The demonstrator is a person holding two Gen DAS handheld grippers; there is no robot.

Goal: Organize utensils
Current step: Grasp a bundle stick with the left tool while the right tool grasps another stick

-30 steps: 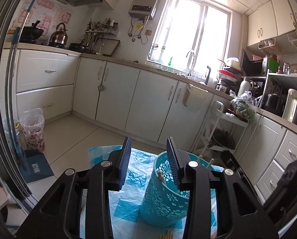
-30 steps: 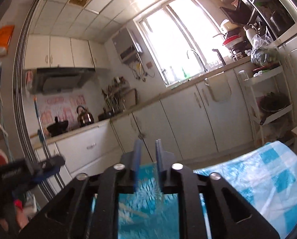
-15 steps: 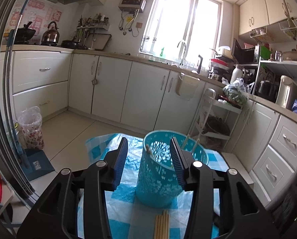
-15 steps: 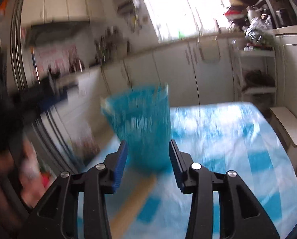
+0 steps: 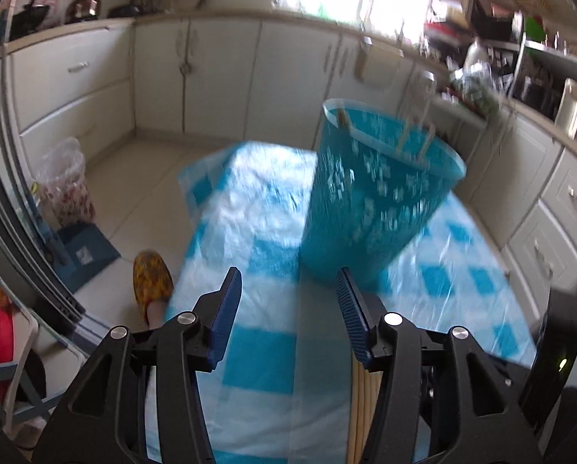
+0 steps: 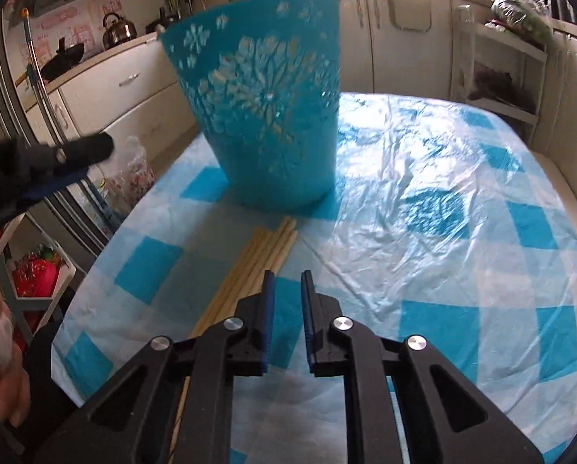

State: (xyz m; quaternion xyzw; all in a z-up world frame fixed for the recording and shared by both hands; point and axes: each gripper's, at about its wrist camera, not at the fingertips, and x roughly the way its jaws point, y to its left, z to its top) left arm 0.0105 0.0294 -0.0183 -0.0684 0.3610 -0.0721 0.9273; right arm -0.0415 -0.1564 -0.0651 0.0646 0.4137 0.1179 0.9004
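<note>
A teal perforated basket [image 5: 377, 197] stands on the blue-checked table and holds a few wooden chopsticks [image 5: 416, 143]. It also shows in the right wrist view [image 6: 265, 100]. A bundle of wooden chopsticks [image 6: 250, 266] lies on the cloth in front of the basket; in the left wrist view the chopsticks [image 5: 362, 406] lie partly under my right finger. My left gripper [image 5: 288, 297] is open and empty above the cloth. My right gripper [image 6: 287, 282] is nearly closed with a narrow gap, empty, just right of the bundle.
The table is covered with a blue and white plastic cloth [image 6: 443, 193]. The left gripper [image 6: 52, 158] shows at the left edge of the right wrist view. Kitchen cabinets [image 5: 195, 69] and a wire rack [image 6: 497, 50] surround the table. A slipper [image 5: 153, 282] lies on the floor.
Both grippers have tilted down toward the table and pulled back from the basket. The right gripper's jaws have narrowed from wide open. The loose chopsticks have come into view.
</note>
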